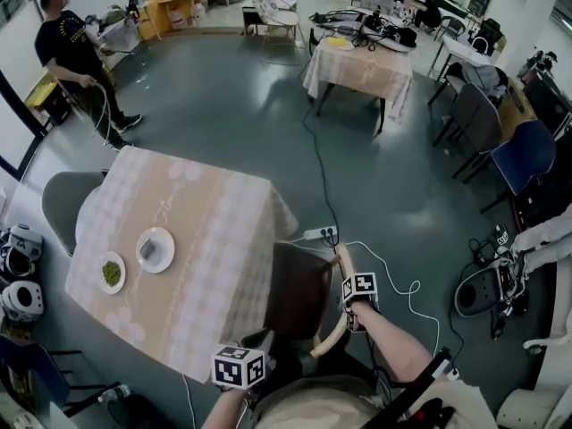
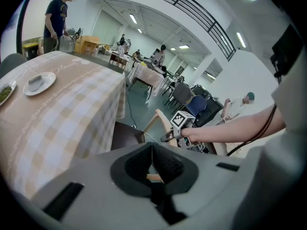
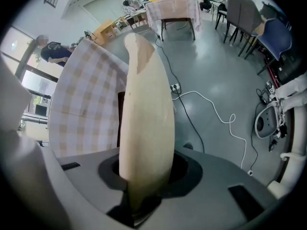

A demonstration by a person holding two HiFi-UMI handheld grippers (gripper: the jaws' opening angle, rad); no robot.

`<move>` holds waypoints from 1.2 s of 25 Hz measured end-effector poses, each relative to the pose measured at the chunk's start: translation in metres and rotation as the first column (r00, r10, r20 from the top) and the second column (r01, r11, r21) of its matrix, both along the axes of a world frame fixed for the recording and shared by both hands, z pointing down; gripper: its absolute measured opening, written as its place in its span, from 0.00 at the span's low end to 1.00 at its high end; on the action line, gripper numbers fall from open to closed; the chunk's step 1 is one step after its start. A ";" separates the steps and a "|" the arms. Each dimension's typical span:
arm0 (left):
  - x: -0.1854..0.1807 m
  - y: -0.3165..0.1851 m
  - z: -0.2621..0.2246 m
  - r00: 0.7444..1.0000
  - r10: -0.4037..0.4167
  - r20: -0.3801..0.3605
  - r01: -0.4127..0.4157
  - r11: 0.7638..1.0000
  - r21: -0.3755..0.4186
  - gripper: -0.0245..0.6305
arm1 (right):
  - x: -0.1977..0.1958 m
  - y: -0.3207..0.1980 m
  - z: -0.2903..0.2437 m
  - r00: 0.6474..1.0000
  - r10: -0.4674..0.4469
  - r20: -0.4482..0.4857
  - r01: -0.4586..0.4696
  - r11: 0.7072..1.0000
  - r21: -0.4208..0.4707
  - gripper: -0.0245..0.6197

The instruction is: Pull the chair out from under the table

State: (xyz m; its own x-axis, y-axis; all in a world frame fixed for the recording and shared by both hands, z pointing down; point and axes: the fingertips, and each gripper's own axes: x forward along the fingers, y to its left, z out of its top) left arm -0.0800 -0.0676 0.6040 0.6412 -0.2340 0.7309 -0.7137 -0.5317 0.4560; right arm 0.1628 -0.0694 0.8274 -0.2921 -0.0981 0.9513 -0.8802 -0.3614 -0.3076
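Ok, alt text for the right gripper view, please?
The right gripper is shut on the chair's pale wooden backrest, which rises up the middle of the picture. Left of it stands a table under a checked tablecloth; right of it, a white cable and a power strip lie on the grey floor.

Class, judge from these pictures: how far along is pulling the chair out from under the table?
Done: both grippers are at the chair. In hand: the right gripper is clamped on its wooden back rail, and the left gripper shows wood between its nearly shut jaws. Left: the seat sits against the table cloth, so the pull itself remains.
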 end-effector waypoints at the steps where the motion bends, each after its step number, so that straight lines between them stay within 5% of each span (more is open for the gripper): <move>1: 0.006 -0.002 -0.001 1.000 -0.001 -0.002 0.001 1.000 0.001 0.05 | 0.004 -0.003 -0.002 1.000 -0.001 -0.002 0.001 1.000 0.002 0.24; 12: 0.038 0.004 0.000 0.999 0.038 0.014 -0.037 0.998 -0.041 0.05 | 0.023 0.004 -0.004 1.000 -0.006 0.001 0.007 1.000 -0.025 0.23; 30: 0.032 0.000 0.001 0.999 0.030 -0.019 -0.031 0.998 -0.062 0.05 | 0.038 0.010 -0.004 1.000 0.008 0.002 -0.008 0.999 -0.042 0.22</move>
State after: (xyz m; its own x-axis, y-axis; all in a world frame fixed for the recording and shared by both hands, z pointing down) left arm -0.0485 -0.0680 0.6050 0.6603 -0.1682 0.7319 -0.6890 -0.5234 0.5013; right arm 0.2008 -0.0597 0.8233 -0.2936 -0.0607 0.9540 -0.8764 -0.3814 -0.2940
